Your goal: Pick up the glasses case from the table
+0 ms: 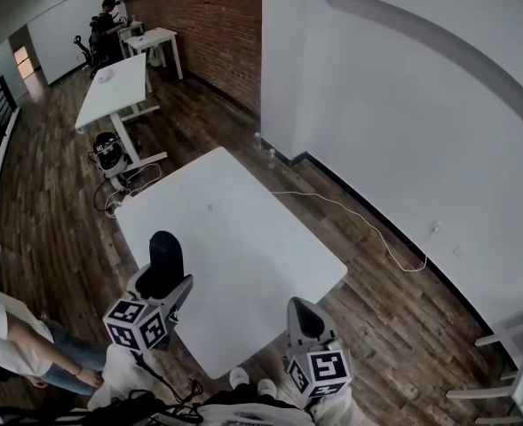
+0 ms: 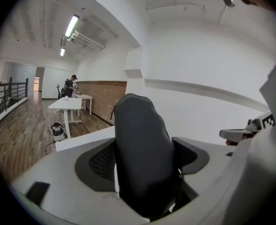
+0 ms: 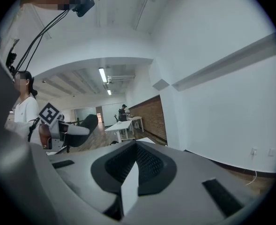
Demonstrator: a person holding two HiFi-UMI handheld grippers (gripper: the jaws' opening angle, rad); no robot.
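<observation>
Where the left gripper [image 1: 164, 281] hangs over the near edge of the white table [image 1: 243, 229], its jaws are clamped on the black glasses case [image 2: 142, 158]. The case stands lengthwise between the pads, its rounded end poking out past the tips, clear of the tabletop. The right gripper [image 3: 137, 165], beside the left one, has its jaws pressed together, nothing between them.

left gripper [image 1: 162, 280] gripping case [image 1: 165, 252], case sticking up over table [image 1: 243, 229] left edge | right gripper [image 1: 305, 314] hovering at table's near edge, well apart from case | cable [image 1: 368, 224] lying on floor beside table | person [image 1: 106, 20] sitting at far desk [image 1: 154, 38]
</observation>
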